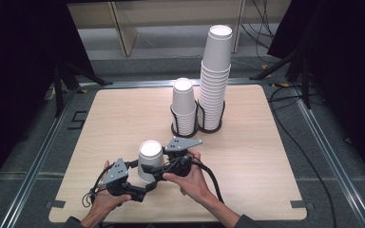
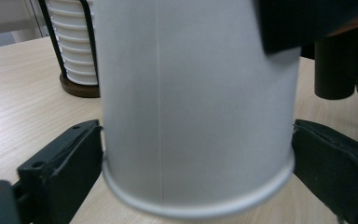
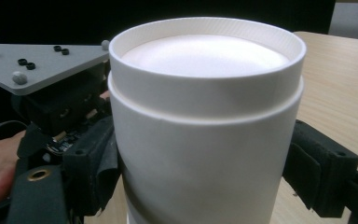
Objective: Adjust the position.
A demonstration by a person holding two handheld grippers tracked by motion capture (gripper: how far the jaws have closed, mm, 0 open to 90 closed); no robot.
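Note:
A white paper cup [image 1: 150,156] stands upside down near the front of the wooden table [image 1: 256,166]. My left gripper [image 1: 147,183] reaches in from the lower left. In the left gripper view its black jaws flank the cup's [image 2: 196,102] rolled rim low down; the gripper [image 2: 196,163] looks open, the pads not pressing. My right gripper [image 1: 156,167] comes from the right, higher on the cup. In the right gripper view its jaws sit against both sides of the cup [image 3: 205,140], so the gripper [image 3: 205,172] is shut on it.
Two wire holders stand at the table's middle back: a short stack of upside-down cups [image 1: 184,107] and a tall stack [image 1: 215,76] beside it. One stack [image 2: 74,46] shows behind the cup in the left gripper view. Black cables trail from both grippers.

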